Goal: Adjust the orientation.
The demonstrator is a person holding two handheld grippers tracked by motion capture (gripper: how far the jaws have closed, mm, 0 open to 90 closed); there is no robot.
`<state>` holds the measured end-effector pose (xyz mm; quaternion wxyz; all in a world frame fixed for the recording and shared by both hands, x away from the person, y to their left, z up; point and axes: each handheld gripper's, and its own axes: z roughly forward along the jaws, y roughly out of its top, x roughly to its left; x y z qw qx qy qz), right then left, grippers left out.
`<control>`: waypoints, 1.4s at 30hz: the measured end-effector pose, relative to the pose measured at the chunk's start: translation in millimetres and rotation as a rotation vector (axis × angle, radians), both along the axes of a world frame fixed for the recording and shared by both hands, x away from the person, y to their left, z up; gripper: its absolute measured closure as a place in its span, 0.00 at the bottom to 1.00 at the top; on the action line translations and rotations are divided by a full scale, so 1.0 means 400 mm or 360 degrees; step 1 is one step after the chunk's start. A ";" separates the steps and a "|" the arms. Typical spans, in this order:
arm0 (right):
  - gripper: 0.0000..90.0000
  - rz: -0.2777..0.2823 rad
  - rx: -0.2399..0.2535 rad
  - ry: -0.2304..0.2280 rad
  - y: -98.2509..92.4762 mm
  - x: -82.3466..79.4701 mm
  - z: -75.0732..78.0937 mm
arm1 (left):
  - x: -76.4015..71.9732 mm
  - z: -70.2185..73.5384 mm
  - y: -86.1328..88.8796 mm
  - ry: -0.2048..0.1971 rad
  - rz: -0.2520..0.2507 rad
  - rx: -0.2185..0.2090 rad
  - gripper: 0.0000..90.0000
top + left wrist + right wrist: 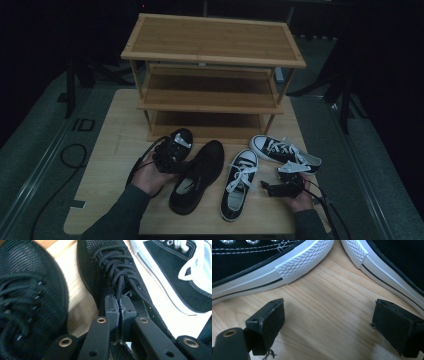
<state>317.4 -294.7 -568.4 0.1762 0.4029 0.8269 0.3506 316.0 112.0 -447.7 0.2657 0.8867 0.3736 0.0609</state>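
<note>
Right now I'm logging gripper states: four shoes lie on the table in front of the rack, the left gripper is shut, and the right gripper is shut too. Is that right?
Not quite: the right gripper is open. The right gripper view shows its jaws wide apart over bare table, by two sneaker toes. The rest holds: four shoes before the rack, left gripper shut.

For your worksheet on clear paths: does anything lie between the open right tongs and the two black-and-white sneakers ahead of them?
Nothing visible does. In the right gripper view, bare wooden tabletop lies between the right tongs and the sneakers' white rubber toe caps, one up left, the other up right.
</note>
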 end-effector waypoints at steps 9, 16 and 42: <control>0.12 -0.0001 0.0002 -0.0001 0.000 0.000 0.000 | -0.015 -0.001 0.069 0.0007 0.0084 -0.0006 0.97; 0.12 -0.0001 0.0002 0.0000 0.000 0.000 0.000 | -0.019 -0.001 0.088 0.0007 0.0094 0.0000 0.97; 0.12 -0.0002 0.0002 -0.0001 0.000 0.000 0.000 | -0.032 0.050 0.155 -0.0145 0.0216 -0.0101 0.53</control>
